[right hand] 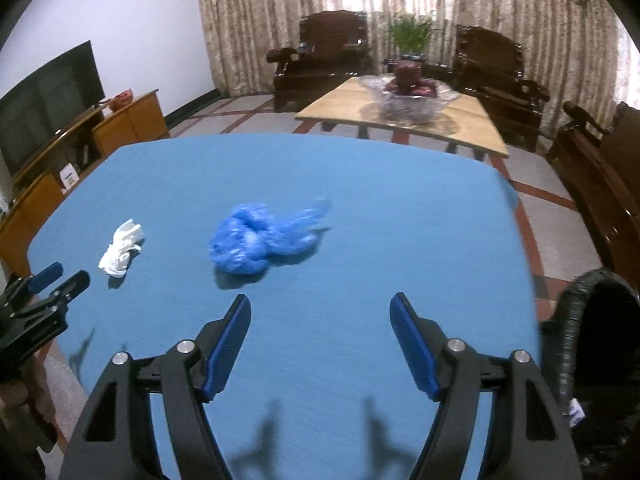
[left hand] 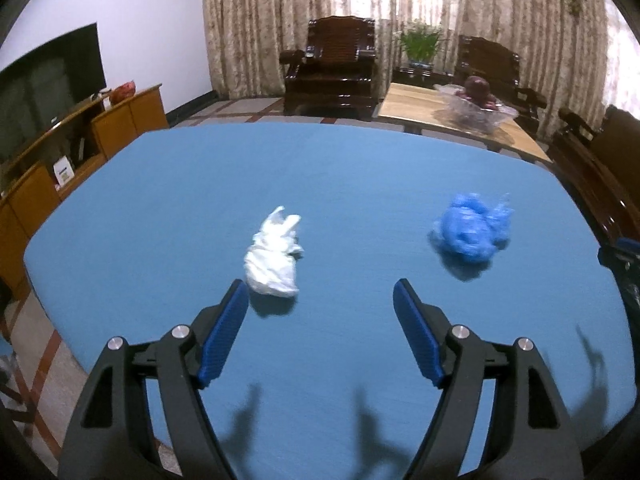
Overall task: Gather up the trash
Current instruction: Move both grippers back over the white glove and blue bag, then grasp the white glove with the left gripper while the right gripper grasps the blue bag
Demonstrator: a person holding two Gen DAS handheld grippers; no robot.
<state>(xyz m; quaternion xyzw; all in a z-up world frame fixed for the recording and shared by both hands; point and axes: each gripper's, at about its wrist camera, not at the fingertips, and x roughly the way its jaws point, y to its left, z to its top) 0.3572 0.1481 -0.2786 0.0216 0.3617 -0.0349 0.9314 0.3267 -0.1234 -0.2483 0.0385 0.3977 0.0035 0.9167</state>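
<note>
A: Start at the left hand-held gripper (left hand: 320,300). How does it stand?

B: Spread wide, nothing between the blue pads, hanging above the blue cloth-covered counter (left hand: 160,208). The crumpled white plastic bag (left hand: 274,254) lies just beyond its left fingertip, a little left of the centre line. The bag's long axis runs near to far, leaning slightly right at the far end.

A: And the right hand-held gripper (right hand: 320,308)?

B: Also spread and empty. The scrunched blue plastic bag (right hand: 260,240) sits ahead of it and to the left, near its left finger, the bulk on the left and a loose tail trailing to the far right. So that bag's long axis lies roughly across the view.

A: Which hand suits which piece?

B: I judge each takes its own: the white bag is nearest the left one, the blue bag nearest the right. Both need a short push forward and a small shift left.

A: Where does the trash go?

B: Probably the black-lined bin (right hand: 592,340) at the counter's near right edge, closest to the right hand.

A: Any writing?

B: A small white card on the wooden TV cabinet (left hand: 120,120) at far left is too blurred to read.
</note>
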